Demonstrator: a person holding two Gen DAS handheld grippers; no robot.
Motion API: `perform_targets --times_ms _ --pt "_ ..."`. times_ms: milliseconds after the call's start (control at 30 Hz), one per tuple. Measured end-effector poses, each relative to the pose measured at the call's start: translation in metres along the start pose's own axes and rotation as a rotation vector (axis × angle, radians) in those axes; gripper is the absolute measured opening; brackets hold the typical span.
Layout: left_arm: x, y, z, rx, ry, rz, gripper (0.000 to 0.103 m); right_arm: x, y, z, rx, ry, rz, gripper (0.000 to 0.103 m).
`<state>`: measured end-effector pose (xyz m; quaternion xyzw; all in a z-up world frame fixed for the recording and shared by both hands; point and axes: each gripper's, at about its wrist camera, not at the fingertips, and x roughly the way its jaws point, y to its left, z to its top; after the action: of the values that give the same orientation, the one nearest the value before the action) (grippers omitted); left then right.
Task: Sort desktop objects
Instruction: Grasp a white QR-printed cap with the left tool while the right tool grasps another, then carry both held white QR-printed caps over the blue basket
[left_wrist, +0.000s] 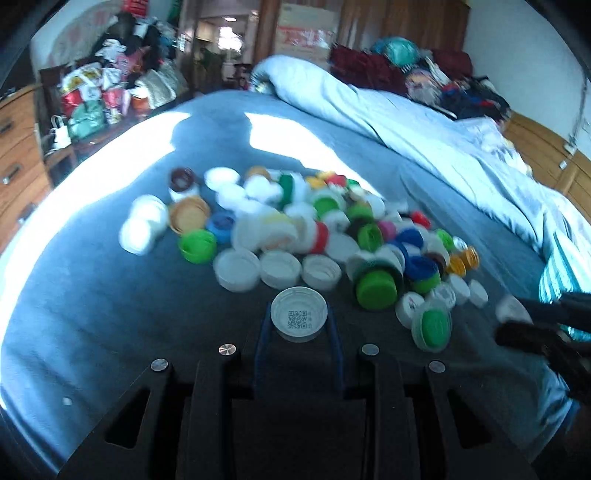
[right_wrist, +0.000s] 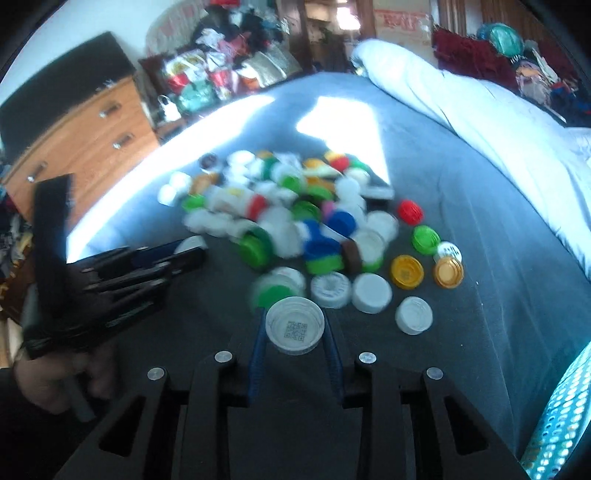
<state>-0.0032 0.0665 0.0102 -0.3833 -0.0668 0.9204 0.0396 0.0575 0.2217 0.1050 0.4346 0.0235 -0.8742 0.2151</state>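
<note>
A: What does each gripper have?

B: The left gripper (left_wrist: 299, 325) is clamped on a white bottle cap (left_wrist: 299, 318), open side up, with a QR code printed inside. The right gripper (right_wrist: 294, 330) is pinched on another white QR-code cap (right_wrist: 294, 325), also hollow side up.

A: And the rest of the caps?

B: A loose pile of bottle caps (left_wrist: 295, 225) lies on the grey bedsheet (left_wrist: 110, 302): white, green, blue, red, yellow, pink and brown, some upside down. They sit straight on the sheet, not in any bin.

A: Any container at all?

B: Only a teal perforated basket (right_wrist: 557, 417) at the lower right edge of the right wrist view; I cannot tell what is inside it. A striped teal strip (left_wrist: 557, 273) at the right edge of the left view may be the same thing.

A: What does one camera catch that the other misses?

B: The right view shows the person's hand (right_wrist: 55, 380) gripping the left tool, a wooden dresser (right_wrist: 85, 136), and two gold caps (right_wrist: 428, 273) beside a red cap (right_wrist: 410, 211). The left view shows the right tool's dark fingers (left_wrist: 543, 321) entering from the right, and more of the pale rumpled duvet (left_wrist: 424, 129).
</note>
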Motion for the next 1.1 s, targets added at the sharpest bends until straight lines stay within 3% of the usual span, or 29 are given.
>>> perform_targets --times_ms 200,400,667,1100 --pt "-0.031 0.005 0.013 -0.047 -0.029 0.054 0.025 -0.029 0.034 -0.004 -0.021 -0.034 0.081 0.032" --pt "-0.074 -0.011 0.020 0.022 -0.083 0.085 0.025 -0.053 0.052 -0.015 -0.067 -0.054 0.103 0.032" --pt "-0.088 -0.039 0.028 0.080 -0.062 0.073 0.025 -0.088 0.028 -0.029 -0.024 -0.102 0.066 0.032" --pt "-0.096 -0.109 0.030 0.184 -0.037 0.012 0.025 -0.155 -0.031 -0.042 0.068 -0.202 -0.077 0.032"
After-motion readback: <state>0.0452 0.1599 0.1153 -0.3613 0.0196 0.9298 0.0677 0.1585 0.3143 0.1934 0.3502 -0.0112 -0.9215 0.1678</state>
